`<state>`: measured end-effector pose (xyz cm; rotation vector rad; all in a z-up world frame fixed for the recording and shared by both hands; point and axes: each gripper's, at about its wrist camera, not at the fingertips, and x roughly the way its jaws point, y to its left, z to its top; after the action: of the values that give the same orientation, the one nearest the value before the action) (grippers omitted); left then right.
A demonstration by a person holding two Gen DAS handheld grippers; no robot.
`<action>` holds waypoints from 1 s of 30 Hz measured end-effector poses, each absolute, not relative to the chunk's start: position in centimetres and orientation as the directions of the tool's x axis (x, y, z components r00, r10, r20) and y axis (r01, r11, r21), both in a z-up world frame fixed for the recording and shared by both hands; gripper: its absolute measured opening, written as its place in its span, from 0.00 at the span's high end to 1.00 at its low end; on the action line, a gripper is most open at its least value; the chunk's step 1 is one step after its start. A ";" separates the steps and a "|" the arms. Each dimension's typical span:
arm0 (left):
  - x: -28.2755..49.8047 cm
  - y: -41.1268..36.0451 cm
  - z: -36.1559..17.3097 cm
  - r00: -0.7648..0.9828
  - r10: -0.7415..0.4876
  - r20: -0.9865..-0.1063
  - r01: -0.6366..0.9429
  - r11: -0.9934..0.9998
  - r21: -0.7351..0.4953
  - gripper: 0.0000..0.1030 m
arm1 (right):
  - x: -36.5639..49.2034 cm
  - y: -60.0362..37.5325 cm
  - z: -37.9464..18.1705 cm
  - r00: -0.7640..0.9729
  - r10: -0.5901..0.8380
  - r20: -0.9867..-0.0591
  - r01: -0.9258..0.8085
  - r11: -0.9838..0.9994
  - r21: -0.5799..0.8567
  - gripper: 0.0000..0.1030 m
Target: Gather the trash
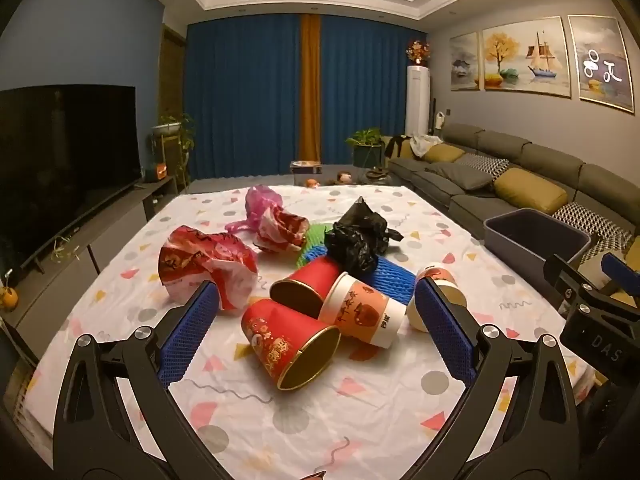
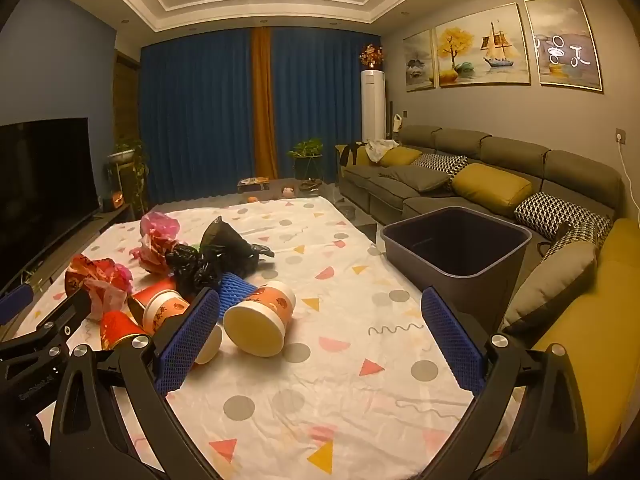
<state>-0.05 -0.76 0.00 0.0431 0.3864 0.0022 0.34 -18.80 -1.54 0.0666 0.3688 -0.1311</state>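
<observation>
Trash lies in a heap on the patterned tablecloth [image 1: 340,412]: a red paper cup [image 1: 288,348] on its side nearest me, a second red cup [image 1: 306,286], a white-and-orange cup [image 1: 362,310], another orange cup [image 2: 260,320], a black plastic bag [image 1: 358,240], blue foam netting [image 1: 394,280] and red crumpled wrappers [image 1: 204,266]. My left gripper [image 1: 316,300] is open above the cups, holding nothing. My right gripper [image 2: 320,304] is open and empty, the orange cup just inside its left finger. A dark bin [image 2: 460,256] stands at the table's right edge.
A pink plastic bag [image 1: 262,202] lies farther back. A grey sofa with yellow cushions [image 2: 492,188] runs along the right, close behind the bin. A TV [image 1: 64,156] on a low cabinet stands left of the table. The right gripper's body shows at the left view's right edge [image 1: 592,312].
</observation>
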 end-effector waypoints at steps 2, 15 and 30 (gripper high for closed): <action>-0.3 -0.3 -0.4 0.923 -0.014 -0.384 0.012 1.000 -0.007 0.06 | 0.3 -18.8 -1.5 0.926 -0.117 -0.359 0.139 0.990 0.038 0.05; -0.2 -0.1 -0.3 0.919 -0.017 -0.394 0.011 1.000 -0.018 0.06 | 0.3 -18.7 -1.6 0.928 -0.127 -0.351 0.149 0.988 0.034 0.05; -0.2 0.0 -0.3 0.919 -0.017 -0.395 0.009 1.000 -0.021 0.06 | 0.2 -19.0 -1.7 0.925 -0.118 -0.361 0.144 0.988 0.046 0.05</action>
<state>-0.16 0.03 -0.28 -0.0185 0.4060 -0.0132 0.23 -18.97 -1.73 0.0719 0.3660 -0.1347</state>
